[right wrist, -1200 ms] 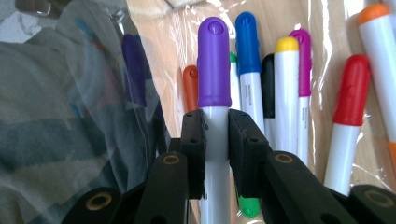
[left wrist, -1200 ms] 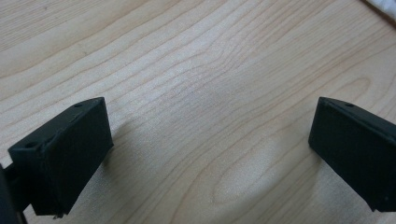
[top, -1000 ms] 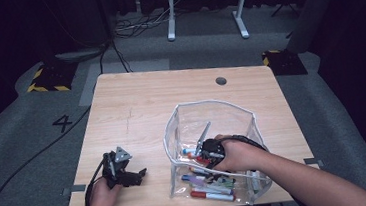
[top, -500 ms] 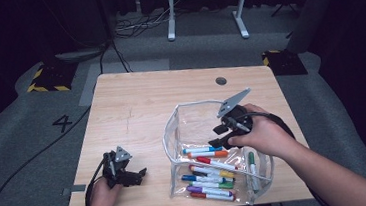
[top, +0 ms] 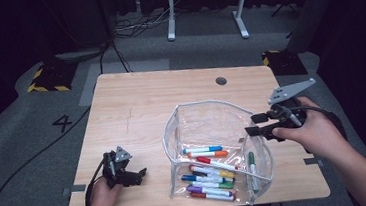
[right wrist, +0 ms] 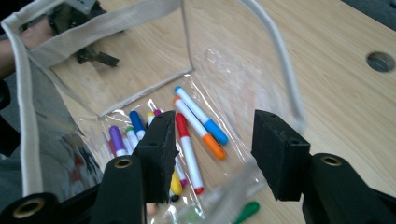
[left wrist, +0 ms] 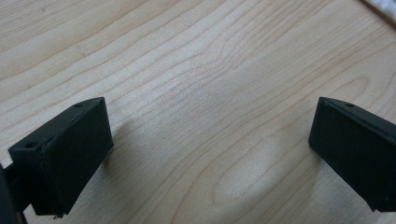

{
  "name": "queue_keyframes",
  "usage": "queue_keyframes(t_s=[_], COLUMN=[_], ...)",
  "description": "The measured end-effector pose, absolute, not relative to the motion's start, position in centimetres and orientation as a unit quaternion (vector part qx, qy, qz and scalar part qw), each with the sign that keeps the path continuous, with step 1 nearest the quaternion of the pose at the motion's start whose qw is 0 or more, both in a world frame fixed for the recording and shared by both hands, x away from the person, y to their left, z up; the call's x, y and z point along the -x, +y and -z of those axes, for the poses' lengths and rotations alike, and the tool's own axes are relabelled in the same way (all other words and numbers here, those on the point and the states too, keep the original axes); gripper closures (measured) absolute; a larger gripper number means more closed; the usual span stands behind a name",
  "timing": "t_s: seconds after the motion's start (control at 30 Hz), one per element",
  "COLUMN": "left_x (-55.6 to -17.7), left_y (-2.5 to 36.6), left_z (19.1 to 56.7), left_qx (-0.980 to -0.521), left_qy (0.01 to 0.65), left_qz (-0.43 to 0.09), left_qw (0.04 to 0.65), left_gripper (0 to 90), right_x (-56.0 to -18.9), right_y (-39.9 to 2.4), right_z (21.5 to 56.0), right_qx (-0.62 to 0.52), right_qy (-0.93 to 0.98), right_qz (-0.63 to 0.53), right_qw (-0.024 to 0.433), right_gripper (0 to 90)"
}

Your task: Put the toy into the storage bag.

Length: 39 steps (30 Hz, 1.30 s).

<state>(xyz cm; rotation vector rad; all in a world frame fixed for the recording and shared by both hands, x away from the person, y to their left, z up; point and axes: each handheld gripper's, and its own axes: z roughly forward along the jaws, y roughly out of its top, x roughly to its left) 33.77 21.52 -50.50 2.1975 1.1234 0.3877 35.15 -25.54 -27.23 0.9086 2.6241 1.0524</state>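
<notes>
Clear plastic pouch [top: 213, 130] stands open near right on table [top: 140, 101], markers [top: 207, 168] loaded inside; right gripper [top: 254, 125] released, empty at its rim, left gripper [top: 138, 175] released, parked near left.

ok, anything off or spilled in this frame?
Nothing spilled. The markers lie loose inside the clear pouch. One green marker sits apart against its right wall, crosswise to the rest.

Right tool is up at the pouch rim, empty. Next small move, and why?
Probably ease the right tool down to close on the pouch's white rim. Its jaws stand open with nothing between them, just beside the clear pouch, and the markers already lie inside. The left tool rests open on the table.
</notes>
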Motion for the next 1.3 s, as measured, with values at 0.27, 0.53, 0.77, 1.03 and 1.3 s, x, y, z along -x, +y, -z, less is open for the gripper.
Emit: queue_keyframes(t_s=[0.27,0.53,0.77,1.03,1.3], left_x=[-33.8,-33.7,-33.8,-33.7,-33.8], left_y=[21.5,21.5,21.5,21.5,21.5], left_z=[50.5,50.5,50.5,50.5,50.5], left_qx=[-0.834,-0.834,-0.834,-0.834,-0.834], left_qy=[0.427,0.427,0.427,0.427,0.427], left_qz=[-0.147,-0.148,-0.148,-0.148,-0.148], left_qw=[0.316,0.316,0.316,0.316,0.316], left_gripper=[0.0,0.0,0.0,0.0,0.0], right_x=[-35.0,-35.3,-35.0,-34.6,-34.7], right_y=[-30.1,-31.1,-30.4,-29.2,-29.3], right_z=[28.7,35.1,42.1,46.4,46.8], right_qx=[-0.359,-0.387,-0.394,-0.405,-0.419], right_qy=[0.861,0.86,0.872,0.875,0.88], right_qz=[-0.343,-0.321,-0.288,-0.264,-0.222], right_qw=[0.11,0.089,0.042,0.023,0.036], right_gripper=[49.6,48.7,49.7,48.5,67.6])
